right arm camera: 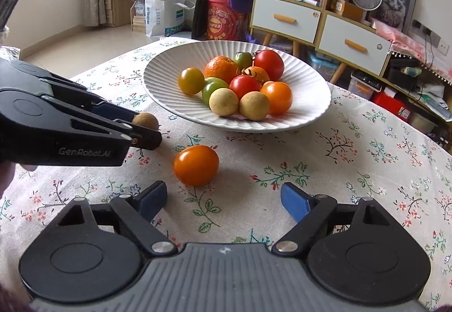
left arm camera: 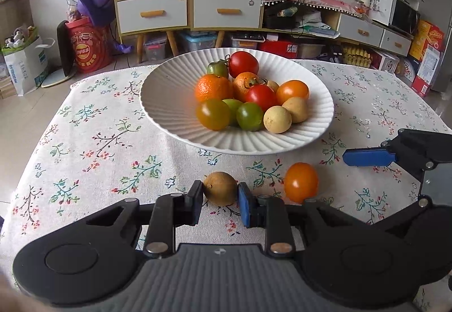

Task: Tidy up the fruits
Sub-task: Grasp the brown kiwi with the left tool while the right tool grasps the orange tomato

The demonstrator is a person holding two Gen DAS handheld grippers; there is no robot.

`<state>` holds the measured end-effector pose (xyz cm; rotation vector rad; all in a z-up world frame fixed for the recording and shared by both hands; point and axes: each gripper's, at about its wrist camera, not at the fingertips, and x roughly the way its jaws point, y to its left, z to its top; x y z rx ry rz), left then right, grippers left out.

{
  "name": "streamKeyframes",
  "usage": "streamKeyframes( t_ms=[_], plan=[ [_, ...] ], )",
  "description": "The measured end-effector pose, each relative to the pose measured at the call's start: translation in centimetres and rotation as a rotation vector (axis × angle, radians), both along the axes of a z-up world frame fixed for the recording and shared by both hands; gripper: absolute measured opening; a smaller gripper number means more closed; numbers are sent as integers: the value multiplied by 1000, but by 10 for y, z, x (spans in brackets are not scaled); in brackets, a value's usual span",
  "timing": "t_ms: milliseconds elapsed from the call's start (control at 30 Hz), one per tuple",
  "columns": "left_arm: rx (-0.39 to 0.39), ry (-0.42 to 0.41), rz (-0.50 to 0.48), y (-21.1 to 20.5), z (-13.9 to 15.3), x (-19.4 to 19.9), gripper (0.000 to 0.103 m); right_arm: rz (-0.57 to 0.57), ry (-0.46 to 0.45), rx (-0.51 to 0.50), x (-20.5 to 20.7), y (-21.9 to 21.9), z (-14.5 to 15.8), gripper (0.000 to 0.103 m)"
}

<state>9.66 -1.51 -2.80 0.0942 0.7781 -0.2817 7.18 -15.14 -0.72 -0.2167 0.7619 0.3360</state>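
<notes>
A white ribbed plate (left arm camera: 169, 103) (right arm camera: 169, 69) holds several fruits: tomatoes, oranges and pale longans. My left gripper (left arm camera: 220, 196) is shut on a brown longan (left arm camera: 220, 188) low over the cloth in front of the plate; it also shows in the right wrist view (right arm camera: 144, 128) with the longan (right arm camera: 145, 120) between its fingers. An orange tomato (left arm camera: 301, 182) (right arm camera: 196, 165) lies loose on the cloth just to the right of it. My right gripper (right arm camera: 223, 201) is open and empty, just behind the orange tomato; one of its blue pads (left arm camera: 367, 157) shows at the right of the left wrist view.
The table wears a floral cloth (left arm camera: 99, 142) (right arm camera: 353, 165). Beyond its far edge stand yellow cabinets with white drawers (left arm camera: 186, 12) (right arm camera: 319, 21), a red bucket (left arm camera: 87, 46) and storage boxes on the floor.
</notes>
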Motion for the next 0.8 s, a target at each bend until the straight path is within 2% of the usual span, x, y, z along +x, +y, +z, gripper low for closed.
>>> streamKeyframes(
  t_ms=[167, 433, 600, 800],
  plan=[
    [-4, 5, 14, 7, 9, -5, 24, -7, 16, -26, 3, 11, 3, 71],
    [6, -4, 12, 11, 19, -10, 24, 3, 24, -43, 6, 19, 7, 43],
    [8, -1, 17, 13, 21, -9, 24, -12, 29, -31, 9, 17, 10, 30],
    [-8, -3, 16, 13, 24, -9, 24, -37, 58, 20, 10, 10, 18, 29]
  ],
)
